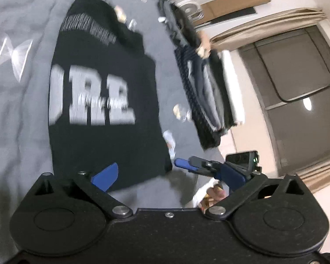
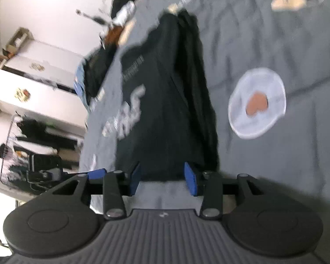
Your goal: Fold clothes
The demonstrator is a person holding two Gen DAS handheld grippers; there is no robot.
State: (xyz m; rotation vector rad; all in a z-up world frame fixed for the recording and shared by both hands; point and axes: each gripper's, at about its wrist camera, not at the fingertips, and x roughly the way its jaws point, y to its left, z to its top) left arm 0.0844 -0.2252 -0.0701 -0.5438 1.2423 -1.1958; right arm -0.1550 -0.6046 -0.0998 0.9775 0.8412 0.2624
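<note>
A black T-shirt with white block letters (image 1: 103, 101) lies folded lengthwise on a grey bed sheet (image 1: 17, 110). It also shows in the right wrist view (image 2: 165, 110) as a long dark strip. My left gripper (image 1: 165, 176) is open wide at the shirt's near hem, with one blue finger (image 1: 105, 176) over the cloth. My right gripper (image 2: 162, 179) is open just short of the shirt's near edge and holds nothing. The right gripper also shows in the left wrist view (image 1: 187, 165), beside the shirt's near right corner. Both views are blurred.
A stack of folded dark clothes (image 1: 206, 96) lies at the bed's right edge. A white round print with an orange heart (image 2: 257, 103) is on the sheet right of the shirt. White cabinets (image 2: 33, 83) and a window (image 1: 297, 83) stand beyond the bed.
</note>
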